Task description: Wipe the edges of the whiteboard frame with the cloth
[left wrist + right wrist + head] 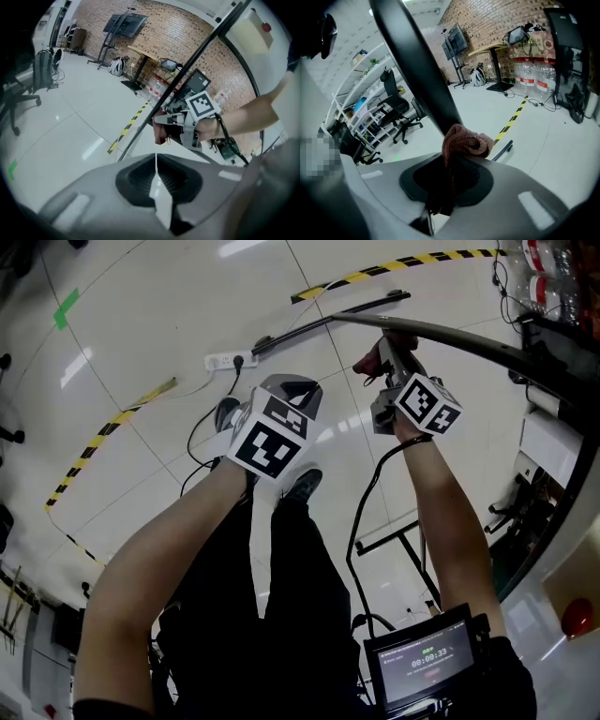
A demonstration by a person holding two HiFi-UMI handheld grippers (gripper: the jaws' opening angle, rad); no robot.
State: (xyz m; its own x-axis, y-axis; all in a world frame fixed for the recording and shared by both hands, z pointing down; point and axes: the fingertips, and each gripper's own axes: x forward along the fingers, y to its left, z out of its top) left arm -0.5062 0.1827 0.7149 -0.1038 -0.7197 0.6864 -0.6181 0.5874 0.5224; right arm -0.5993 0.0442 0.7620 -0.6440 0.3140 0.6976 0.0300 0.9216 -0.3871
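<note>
Underfoot, a pale glossy tiled floor (169,324) fills most of the head view. A stripe of yellow-and-black hazard tape (403,263) crosses it at the far side. The dark, narrow bar of the whiteboard frame (469,341) runs over the floor from the far middle toward the right. In the right gripper view the same bar rises as a thick black band from the jaws to the top left.

The left gripper (156,161), grey with a black-and-white marker cube, hangs left of the bar and apart from it. Its jaws are pressed together with only a thin pale seam between them, and they carry nothing. The right gripper (451,161), of the same build, is held further off and to the right, up at the frame. Its jaws are clamped on a bunched pinkish-brown knitted cloth (466,140). The free end of the cloth bulges out past the jaw tips and lies against the frame's edge.

A white power strip (230,360) lies on the floor beyond the left gripper.
</note>
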